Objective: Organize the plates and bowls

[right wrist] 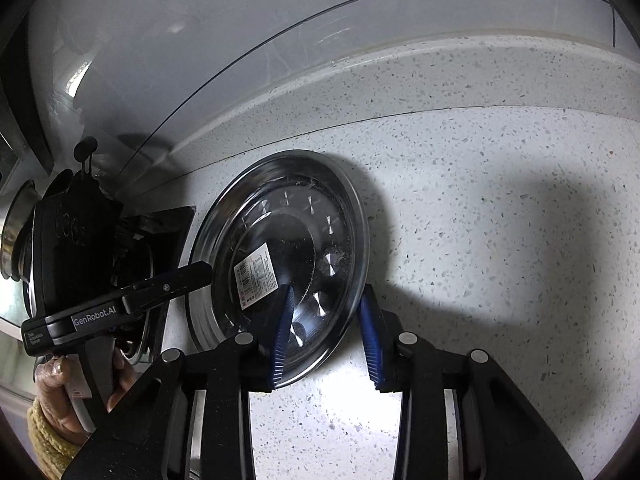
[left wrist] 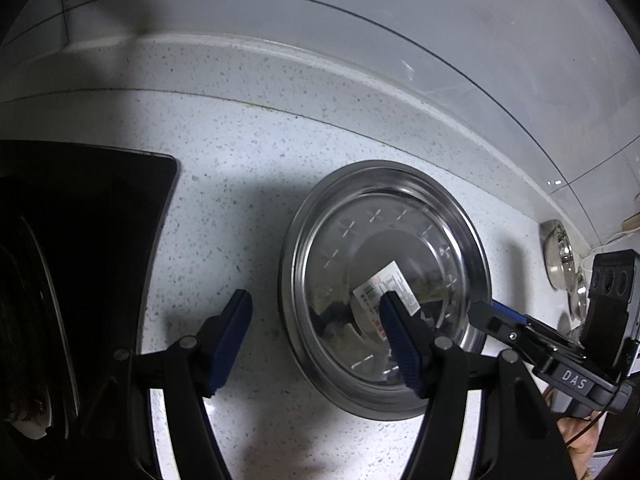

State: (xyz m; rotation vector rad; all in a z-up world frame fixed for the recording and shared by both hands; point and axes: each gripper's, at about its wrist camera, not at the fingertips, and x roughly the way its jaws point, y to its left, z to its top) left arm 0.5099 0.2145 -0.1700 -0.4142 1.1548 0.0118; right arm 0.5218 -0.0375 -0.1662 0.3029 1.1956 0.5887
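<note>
The right claw (right wrist: 326, 334) is spread apart, its fingers straddling the near rim of the steel plate (right wrist: 280, 256). The left claw (left wrist: 316, 344) is wide apart, one finger over the plate (left wrist: 384, 280). The plate lies on the speckled white surface (right wrist: 500, 200), near its back edge. Steel bowls (left wrist: 560, 256) are cut off.

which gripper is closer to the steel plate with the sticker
Right. The right gripper straddles the steel plate's near rim, fingers open either side. The left gripper is also open, one finger over the plate, the other beside it.
</note>
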